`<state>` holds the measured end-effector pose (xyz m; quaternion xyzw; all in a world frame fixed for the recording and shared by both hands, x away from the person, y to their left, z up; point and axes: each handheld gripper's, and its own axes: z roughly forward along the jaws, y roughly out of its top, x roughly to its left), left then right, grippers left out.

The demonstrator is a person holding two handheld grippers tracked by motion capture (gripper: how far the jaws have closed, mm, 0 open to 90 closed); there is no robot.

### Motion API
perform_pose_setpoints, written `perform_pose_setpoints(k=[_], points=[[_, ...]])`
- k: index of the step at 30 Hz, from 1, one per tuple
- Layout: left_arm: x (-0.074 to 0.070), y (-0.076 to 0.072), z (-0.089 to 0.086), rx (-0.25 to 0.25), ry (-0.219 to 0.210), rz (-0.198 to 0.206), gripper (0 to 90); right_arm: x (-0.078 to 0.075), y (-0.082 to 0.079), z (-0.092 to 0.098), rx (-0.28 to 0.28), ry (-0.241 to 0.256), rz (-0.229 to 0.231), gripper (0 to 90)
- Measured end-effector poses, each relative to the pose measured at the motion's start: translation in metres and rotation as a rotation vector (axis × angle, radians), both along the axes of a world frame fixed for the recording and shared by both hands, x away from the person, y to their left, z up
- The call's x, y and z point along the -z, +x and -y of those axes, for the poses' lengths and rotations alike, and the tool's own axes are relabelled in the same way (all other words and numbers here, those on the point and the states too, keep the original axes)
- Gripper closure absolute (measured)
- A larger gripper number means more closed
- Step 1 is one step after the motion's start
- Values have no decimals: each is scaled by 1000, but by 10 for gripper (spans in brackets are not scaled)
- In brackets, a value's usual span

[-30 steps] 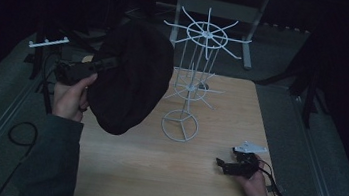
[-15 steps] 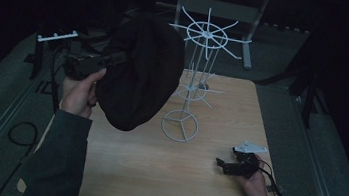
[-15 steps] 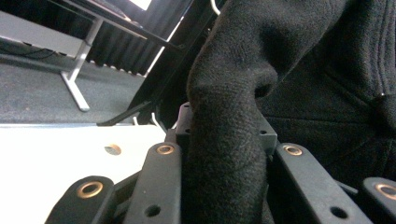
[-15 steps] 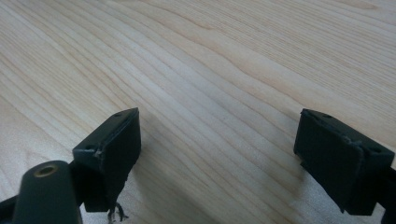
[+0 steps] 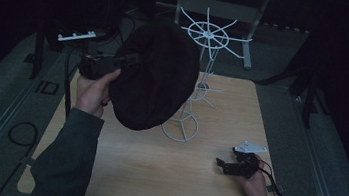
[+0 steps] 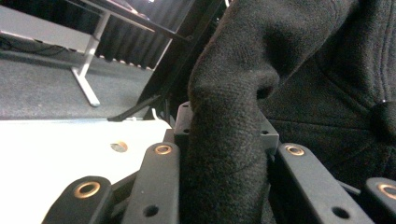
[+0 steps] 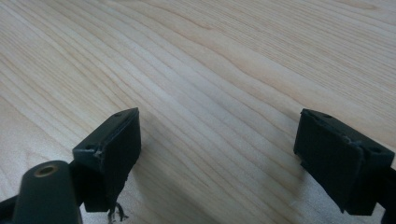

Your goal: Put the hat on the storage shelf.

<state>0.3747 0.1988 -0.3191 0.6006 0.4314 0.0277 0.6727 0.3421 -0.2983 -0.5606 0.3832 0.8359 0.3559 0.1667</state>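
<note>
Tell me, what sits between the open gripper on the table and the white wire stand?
Nothing: in the high view, only bare table separates the right gripper from the wire stand.

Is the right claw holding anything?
No: the right claw has its jaws wide apart over bare table, with nothing between them.

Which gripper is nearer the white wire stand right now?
Left. The left gripper, shut on the black hat, is raised beside the white wire stand, with the hat reaching it. The right gripper rests open on the table, nearer the person.
</note>
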Motion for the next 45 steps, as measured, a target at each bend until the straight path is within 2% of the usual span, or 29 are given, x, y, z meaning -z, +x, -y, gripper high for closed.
perform_pose_setpoints(k=[4, 8, 13, 15, 19, 22, 31, 40, 45], points=[[0, 3, 4, -3, -8, -12, 723, 0, 0, 0, 0, 0, 0, 147], [-1, 5, 10, -18, 11, -22, 724, 0, 0, 0, 0, 0, 0, 147], [9, 15, 15, -45, 22, -66, 729, 0, 0, 0, 0, 0, 0, 147], [13, 18, 16, -45, 12, -80, 731, 0, 0, 0, 0, -1, 1, 147], [16, 19, 18, -43, 15, -81, 728, 0, 0, 0, 0, -1, 0, 147], [16, 18, 21, -45, 39, -72, 708, 0, 0, 0, 0, 0, -1, 147], [20, 21, 26, -48, 89, -89, 660, 0, 0, 0, -1, -1, 1, 147], [22, 23, 24, -48, 81, -104, 621, 0, 0, 0, 0, 0, 1, 147], [21, 21, 23, -49, 80, -91, 559, 0, 0, 0, 0, -1, 1, 147]])
